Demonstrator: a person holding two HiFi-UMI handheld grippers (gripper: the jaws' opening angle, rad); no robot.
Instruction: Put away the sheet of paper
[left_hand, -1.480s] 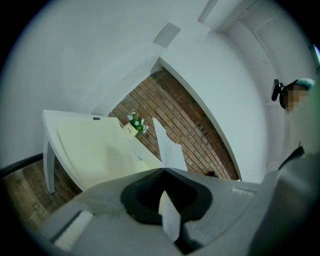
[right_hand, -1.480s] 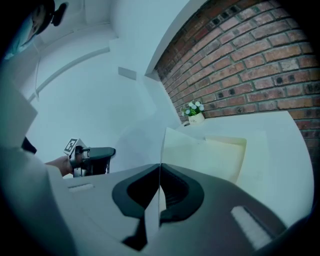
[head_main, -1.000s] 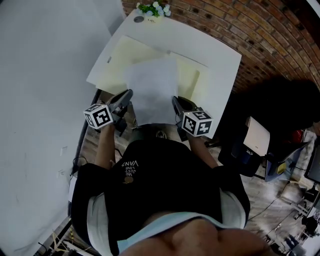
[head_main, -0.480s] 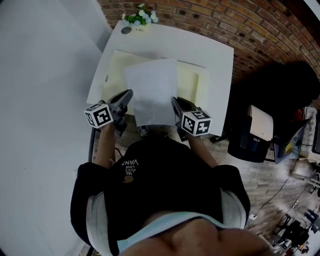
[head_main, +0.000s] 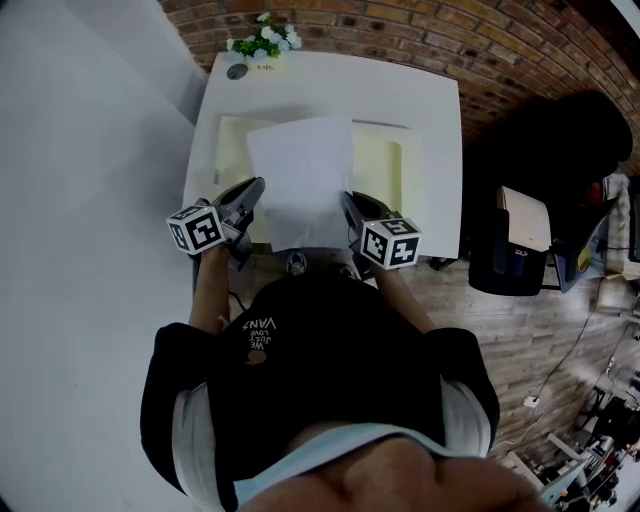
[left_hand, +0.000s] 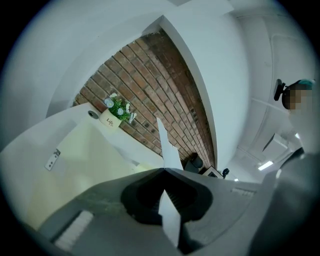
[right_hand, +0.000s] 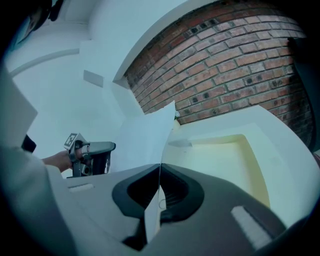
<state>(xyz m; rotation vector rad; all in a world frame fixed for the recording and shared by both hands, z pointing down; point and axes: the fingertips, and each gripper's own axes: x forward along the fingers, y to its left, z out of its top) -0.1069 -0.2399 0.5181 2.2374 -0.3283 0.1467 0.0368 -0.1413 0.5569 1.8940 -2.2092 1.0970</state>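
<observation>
The thin white sheet of paper (head_main: 303, 175) spreads over the pale yellow rectangular mat (head_main: 382, 165) on the white desk (head_main: 432, 115); left gripper (head_main: 257, 186) jaws pinch its near left edge; right gripper (head_main: 346, 198) jaws pinch its near right edge.

A red brick wall (head_main: 500, 40) is running behind the white rectangular surface (head_main: 432, 120), a plain white wall (head_main: 90, 150) is rising beside it, over pale wooden floorboards (head_main: 510, 330).

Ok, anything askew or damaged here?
Nothing stands out. The sheet of paper looks uncreased, pinched at its sides by the left hand-held gripper and the right hand-held gripper above the yellow folder.
</observation>
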